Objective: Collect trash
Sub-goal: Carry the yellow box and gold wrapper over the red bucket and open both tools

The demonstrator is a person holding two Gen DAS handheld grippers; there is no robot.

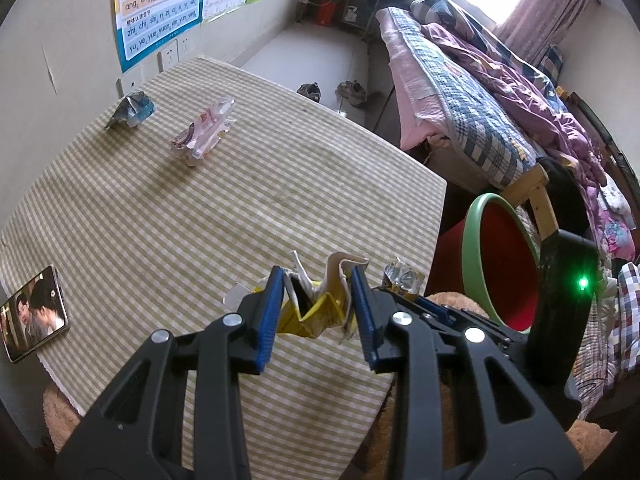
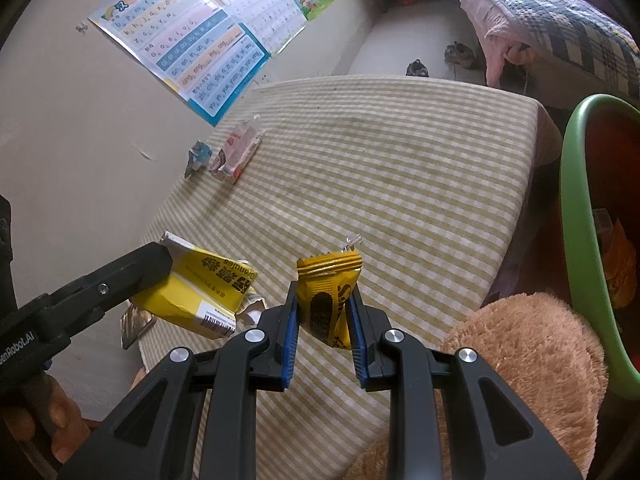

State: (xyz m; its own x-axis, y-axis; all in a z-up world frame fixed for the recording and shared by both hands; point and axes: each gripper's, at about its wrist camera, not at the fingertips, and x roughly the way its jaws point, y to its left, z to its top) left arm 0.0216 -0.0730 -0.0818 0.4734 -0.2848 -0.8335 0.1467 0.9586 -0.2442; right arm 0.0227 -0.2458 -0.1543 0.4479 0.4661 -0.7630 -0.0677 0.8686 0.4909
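Trash is spread over the checked tablecloth and split between my two grippers, with more of it already in the bin, the green-rimmed red tub standing off the table's right edge. Starting with that bin: in the right wrist view I can see orange wrappers lying against its inner wall, so I judge it is the drop point and sits there so either hand can swing out over it. Next in size, the crushed yellow box is clamped between the blue pads of my left gripper; the jaws are pressed in on its folded sides, and it hangs clear of the cloth near the table's front edge. My right gripper has its fingers nearly together, pinching a small yellow snack packet upright by its lower half, also lifted off the table. I read both as carried loads waiting to go right, into the bin. Still untouched near the wall are a pink and white crumpled wrapper and, just beside it, a smaller blue crumpled wrapper. A phone lies at the left edge, which I take to be no trash.
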